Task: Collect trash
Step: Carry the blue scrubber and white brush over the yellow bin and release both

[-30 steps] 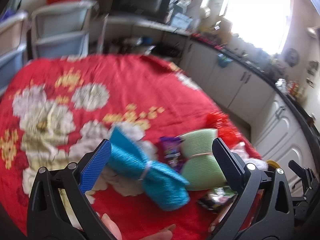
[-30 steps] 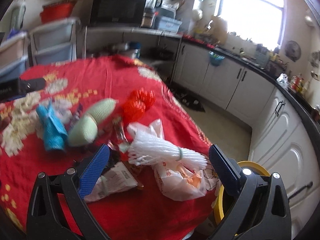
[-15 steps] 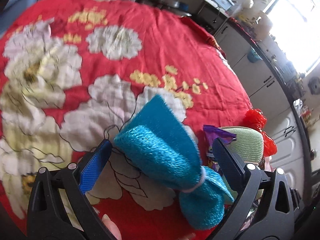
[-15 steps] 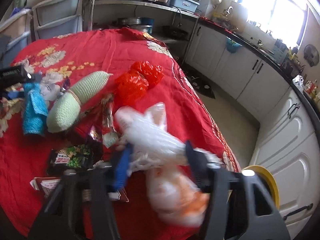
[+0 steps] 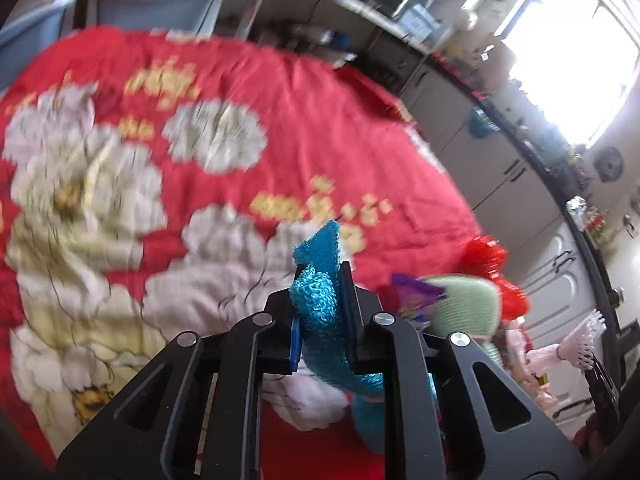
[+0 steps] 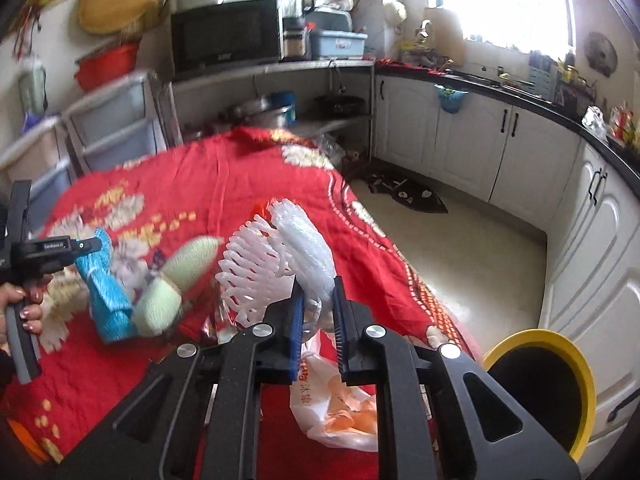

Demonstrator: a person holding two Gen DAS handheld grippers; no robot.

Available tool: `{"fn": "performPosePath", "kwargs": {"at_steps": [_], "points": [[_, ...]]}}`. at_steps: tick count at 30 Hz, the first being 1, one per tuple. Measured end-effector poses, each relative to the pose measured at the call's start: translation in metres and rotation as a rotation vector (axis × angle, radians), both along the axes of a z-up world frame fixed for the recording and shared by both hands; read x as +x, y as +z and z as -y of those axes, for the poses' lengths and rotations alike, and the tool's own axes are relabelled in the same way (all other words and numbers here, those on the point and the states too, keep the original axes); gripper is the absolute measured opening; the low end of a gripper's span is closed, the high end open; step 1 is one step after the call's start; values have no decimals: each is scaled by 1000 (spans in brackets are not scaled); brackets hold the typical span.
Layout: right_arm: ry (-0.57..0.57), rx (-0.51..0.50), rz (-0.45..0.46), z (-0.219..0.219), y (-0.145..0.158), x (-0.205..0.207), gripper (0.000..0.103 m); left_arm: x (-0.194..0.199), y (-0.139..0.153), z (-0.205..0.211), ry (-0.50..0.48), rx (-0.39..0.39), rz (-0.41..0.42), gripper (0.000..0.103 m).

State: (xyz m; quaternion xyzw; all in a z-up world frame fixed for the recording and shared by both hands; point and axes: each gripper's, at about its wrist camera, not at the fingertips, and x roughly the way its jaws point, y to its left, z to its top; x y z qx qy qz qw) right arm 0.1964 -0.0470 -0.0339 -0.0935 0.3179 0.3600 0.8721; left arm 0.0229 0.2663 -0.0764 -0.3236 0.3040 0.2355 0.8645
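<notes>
Claws level, left (image 5: 322, 312) on blue net (image 5: 320, 300) (right (image 6: 316, 320) on white net (image 6: 304, 256)).

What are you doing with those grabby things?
A person is tidying trash off the red flowery tablecloth with a grabber in each hand. The left gripper is shut on the blue foam net, and the right gripper is shut on the white foam net. A yellow-rimmed bin sits beside the table.

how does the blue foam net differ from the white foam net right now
The blue foam net is blue and pinched by the left tool; the white foam net is white and pinched by the right tool. Both are mesh sleeves tied round the middle, flaring at the ends.
</notes>
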Motion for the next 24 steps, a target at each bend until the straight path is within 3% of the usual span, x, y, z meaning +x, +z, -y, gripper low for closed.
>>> {"fn": "performPosePath", "kwargs": {"at_steps": [7,15,24], "points": [[-55,77,20,35,21,-5,13,2,59,33,-90,145,114,7],[-132,152,26,82,40,-12,13,15,111,72,-198,176,237,7],[-263,216,43,143,50,-24,13,57,138,139,-369,189,322,7]]}}
